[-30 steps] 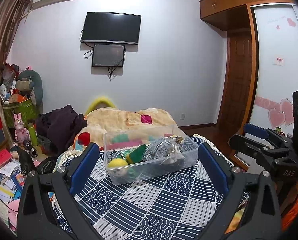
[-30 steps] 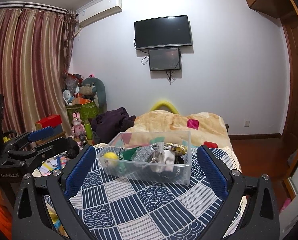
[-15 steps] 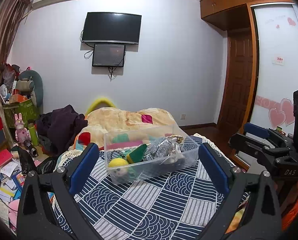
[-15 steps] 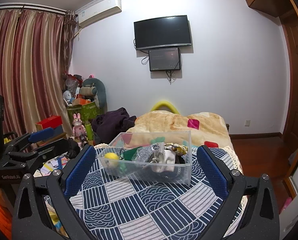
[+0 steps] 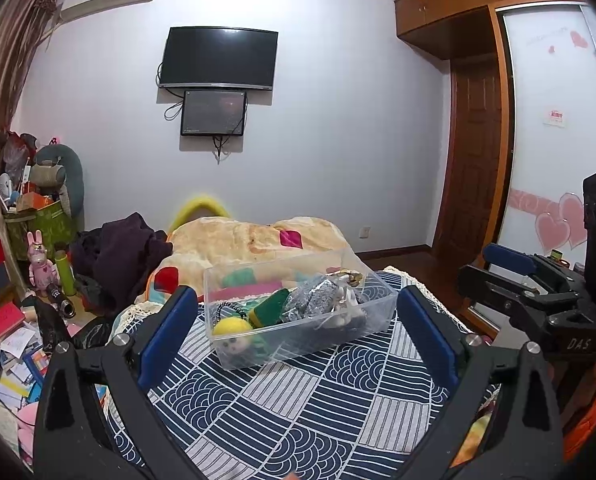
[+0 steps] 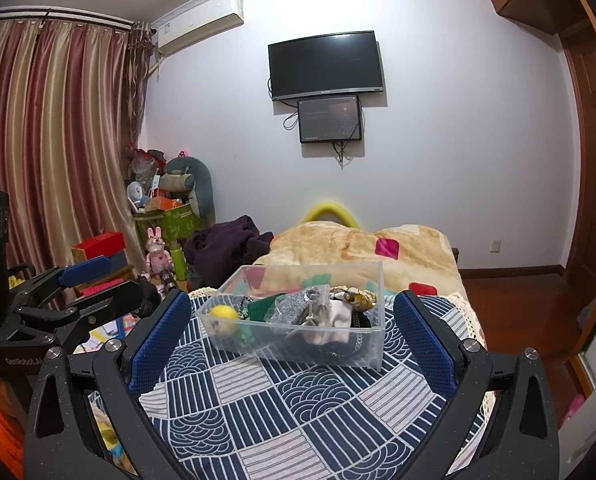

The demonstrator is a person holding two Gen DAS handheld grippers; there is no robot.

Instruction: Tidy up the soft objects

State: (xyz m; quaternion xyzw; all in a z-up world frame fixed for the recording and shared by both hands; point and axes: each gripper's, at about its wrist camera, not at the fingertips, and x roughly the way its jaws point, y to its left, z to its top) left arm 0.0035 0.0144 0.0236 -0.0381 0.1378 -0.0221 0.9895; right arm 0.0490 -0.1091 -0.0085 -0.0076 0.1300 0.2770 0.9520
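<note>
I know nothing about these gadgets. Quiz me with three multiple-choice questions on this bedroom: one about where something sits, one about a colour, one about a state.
1. Where does the clear plastic box sit?
A. on the patterned bedspread
B. on the floor
C. on a shelf

2. What colour are the pads on the left gripper?
A. red
B. blue
C. white

3. How is the right gripper?
A. shut on a toy
B. shut, empty
C. open, empty

Answers: 1 A, the box rests on the bedspread; 2 B, the pads show blue; 3 C, its fingers stand wide apart with nothing between.

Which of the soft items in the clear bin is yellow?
The round yellow-headed doll, at the bin's left end against the near wall. Its neighbours are a green piece and a grey bundle.
</note>
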